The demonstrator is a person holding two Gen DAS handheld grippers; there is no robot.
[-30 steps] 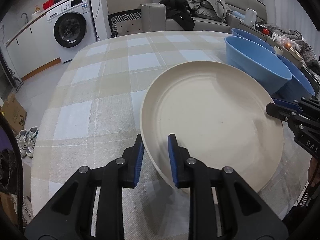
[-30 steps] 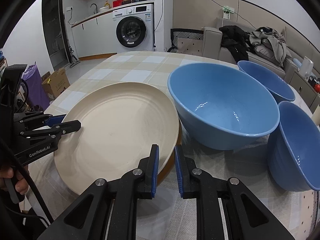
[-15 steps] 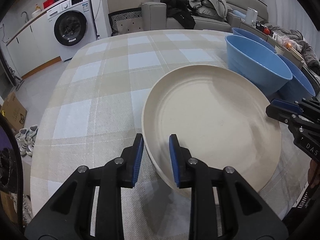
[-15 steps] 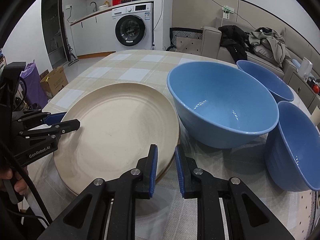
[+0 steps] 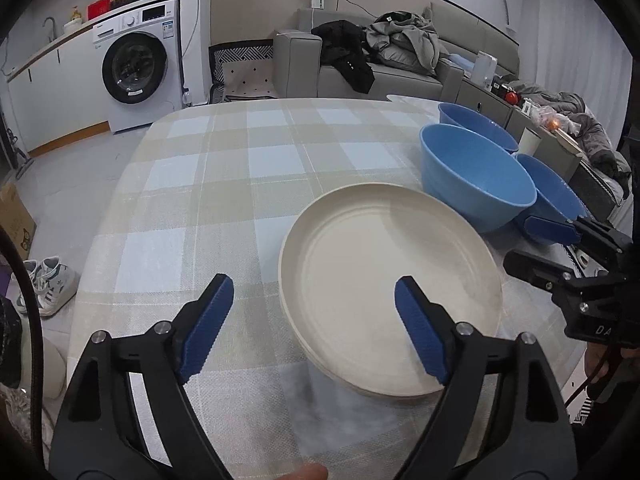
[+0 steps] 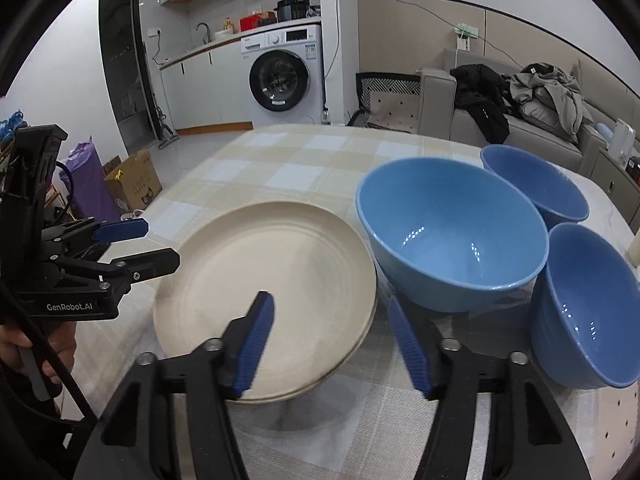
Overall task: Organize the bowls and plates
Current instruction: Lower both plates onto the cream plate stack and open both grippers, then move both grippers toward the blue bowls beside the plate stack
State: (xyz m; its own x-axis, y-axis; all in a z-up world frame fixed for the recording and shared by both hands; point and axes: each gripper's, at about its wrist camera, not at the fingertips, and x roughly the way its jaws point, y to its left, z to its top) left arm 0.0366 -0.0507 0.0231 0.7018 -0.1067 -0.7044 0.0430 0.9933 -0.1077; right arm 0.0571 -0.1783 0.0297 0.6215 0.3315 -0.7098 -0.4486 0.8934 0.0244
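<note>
A cream plate [image 5: 390,280] lies on top of other cream plates on the checked tablecloth [image 5: 224,184]; it also shows in the right wrist view [image 6: 268,284]. My left gripper [image 5: 314,326] is open and empty, just back from the stack's near-left rim. My right gripper [image 6: 330,336] is open and empty over the stack's opposite rim. Three blue bowls stand beside the stack: a large one [image 6: 452,232] touching it, one behind [image 6: 536,188] and one at the right [image 6: 588,304].
The table edge [image 5: 100,240] runs along the left, with shoes [image 5: 48,280] and a cardboard box [image 6: 134,180] on the floor below. A washing machine [image 5: 136,64] and a sofa with clothes [image 5: 400,52] stand beyond the table.
Both grippers have let go of the cream plate and opened wide. The plate now rests flat on the stack. Both grippers have drawn back and risen a little.
</note>
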